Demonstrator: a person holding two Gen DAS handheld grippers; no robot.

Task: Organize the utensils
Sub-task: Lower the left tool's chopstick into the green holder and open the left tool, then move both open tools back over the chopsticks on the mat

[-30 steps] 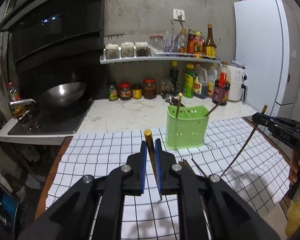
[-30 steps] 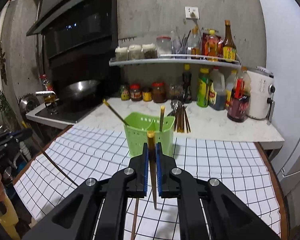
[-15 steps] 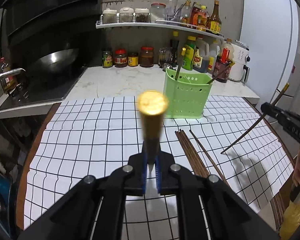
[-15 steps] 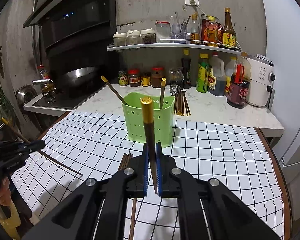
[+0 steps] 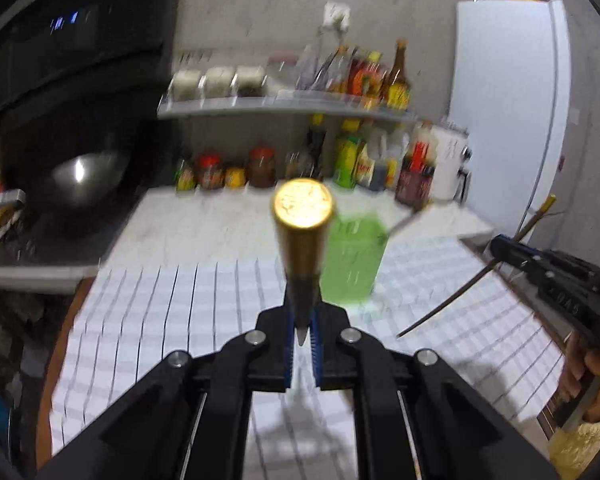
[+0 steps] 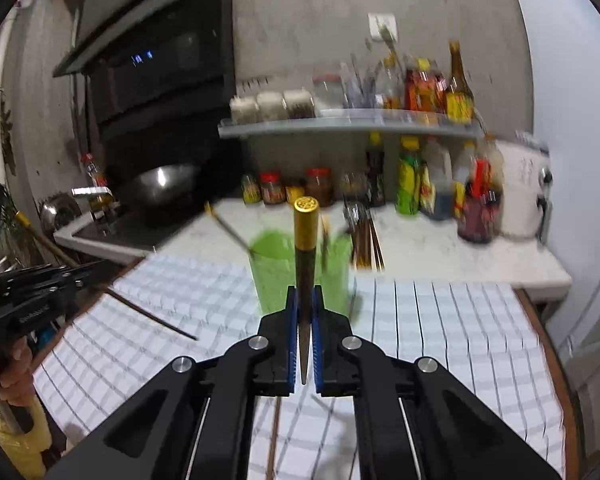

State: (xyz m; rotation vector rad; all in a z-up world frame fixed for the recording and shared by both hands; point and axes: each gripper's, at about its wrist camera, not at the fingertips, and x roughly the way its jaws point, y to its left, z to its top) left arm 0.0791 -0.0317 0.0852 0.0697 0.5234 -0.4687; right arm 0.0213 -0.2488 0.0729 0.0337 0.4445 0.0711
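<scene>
Both grippers clamp chopsticks before the green utensil holder [image 6: 300, 268].
Left gripper [image 5: 302, 330] and right gripper [image 6: 305, 332] each tilt a gold-capped chopstick [image 5: 302, 232] upright, angled slightly downward.

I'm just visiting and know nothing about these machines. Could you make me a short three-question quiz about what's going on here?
1. True or false: each black two-finger gripper, left and right, is shut on a dark gold-capped chopstick (left's, right's).
2. What colour is the perforated plastic utensil holder?
3. The holder stands on: A) checked tablecloth B) grey wall shelf C) stove.

Key: 1 true; 2 green; 3 A.
</scene>
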